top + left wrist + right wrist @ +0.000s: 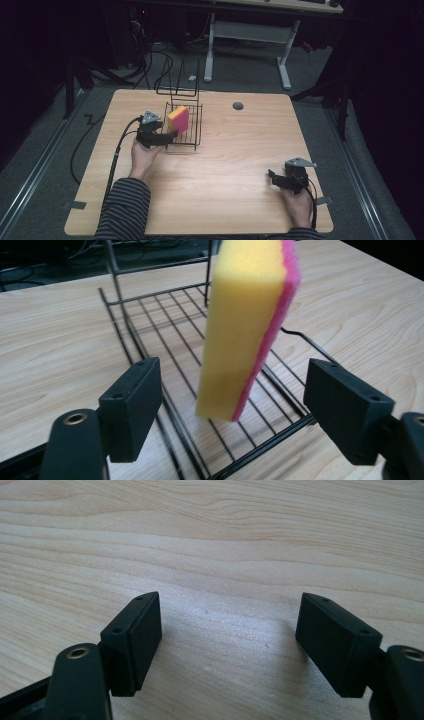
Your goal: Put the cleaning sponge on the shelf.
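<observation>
On rack (150, 315) — yellow-pink sponge (245, 325), upright.

I can't read any text, label, brand, number or sign anywhere here.

From my seat the high view is dim: table (225, 165) lit from overhead, room behind nearly black, pic soft and low-res. Left gripper view is brighter; sponge (245, 325) reads clearly w/ slightly soft edges, its top a bit washed out, wire rack (165, 315) blurs toward the back. Near pads (132, 407) are dark, little detail. Right gripper view has even light on the wood grain, faint soft shadow between the pads (137, 640), mild glare across the top edge.
</observation>
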